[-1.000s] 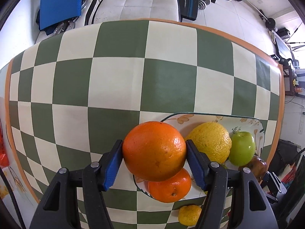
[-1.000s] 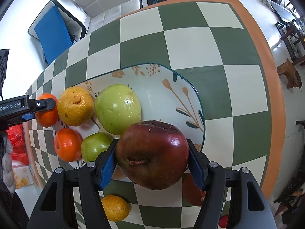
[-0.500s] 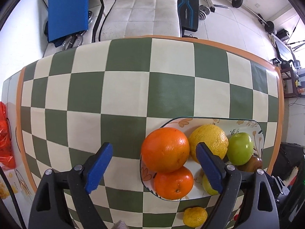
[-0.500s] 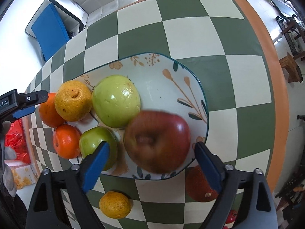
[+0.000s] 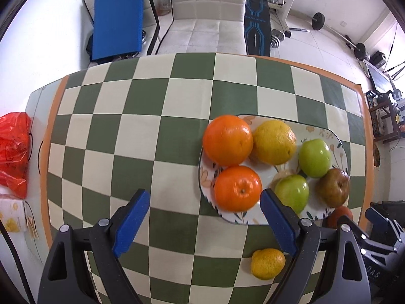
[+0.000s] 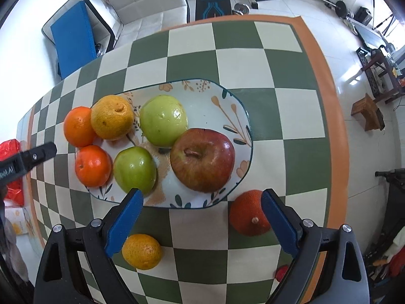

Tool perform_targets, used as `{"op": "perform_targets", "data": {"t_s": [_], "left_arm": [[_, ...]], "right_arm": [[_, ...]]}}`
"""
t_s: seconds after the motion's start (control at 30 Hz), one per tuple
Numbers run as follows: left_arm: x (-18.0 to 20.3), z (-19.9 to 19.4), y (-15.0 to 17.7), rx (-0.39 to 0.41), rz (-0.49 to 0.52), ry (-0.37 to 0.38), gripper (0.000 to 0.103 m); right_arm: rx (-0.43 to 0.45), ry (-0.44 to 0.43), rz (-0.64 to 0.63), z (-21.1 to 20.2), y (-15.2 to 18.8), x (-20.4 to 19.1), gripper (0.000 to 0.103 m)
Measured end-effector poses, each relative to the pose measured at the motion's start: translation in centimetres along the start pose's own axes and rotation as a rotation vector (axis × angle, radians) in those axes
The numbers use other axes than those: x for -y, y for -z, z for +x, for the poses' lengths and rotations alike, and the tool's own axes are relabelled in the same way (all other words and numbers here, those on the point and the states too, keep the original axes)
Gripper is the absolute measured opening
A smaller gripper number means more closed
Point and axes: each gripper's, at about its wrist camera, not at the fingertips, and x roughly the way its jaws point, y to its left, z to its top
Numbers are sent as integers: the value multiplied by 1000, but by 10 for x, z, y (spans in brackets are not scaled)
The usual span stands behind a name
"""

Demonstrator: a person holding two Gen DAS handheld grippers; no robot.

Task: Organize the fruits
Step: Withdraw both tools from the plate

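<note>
A floral oval plate on the checkered table holds two oranges, a yellow citrus, two green apples and a red apple. My left gripper is open and empty, raised above the table near the plate's left end. My right gripper is open and empty, just in front of the plate. A small yellow-orange mandarin and a red-orange fruit lie on the table beside the plate.
A red plastic bag and a small box sit past the table's left edge. A white chair and a blue cushion stand behind the table. A small red item lies near the table's front right edge.
Both grippers opened and drew back. The left one let go of the orange and the right one let go of the red apple; both fruits now rest on the plate.
</note>
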Motion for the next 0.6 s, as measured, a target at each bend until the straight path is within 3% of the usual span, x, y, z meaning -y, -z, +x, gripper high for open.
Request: {"op": "perform_targets", "data": {"t_s": [0.6], "left_arm": [[21,-114,80,234,68,19,89]], "right_arm": [[194,6,-48,-103,64,-6,96]]}}
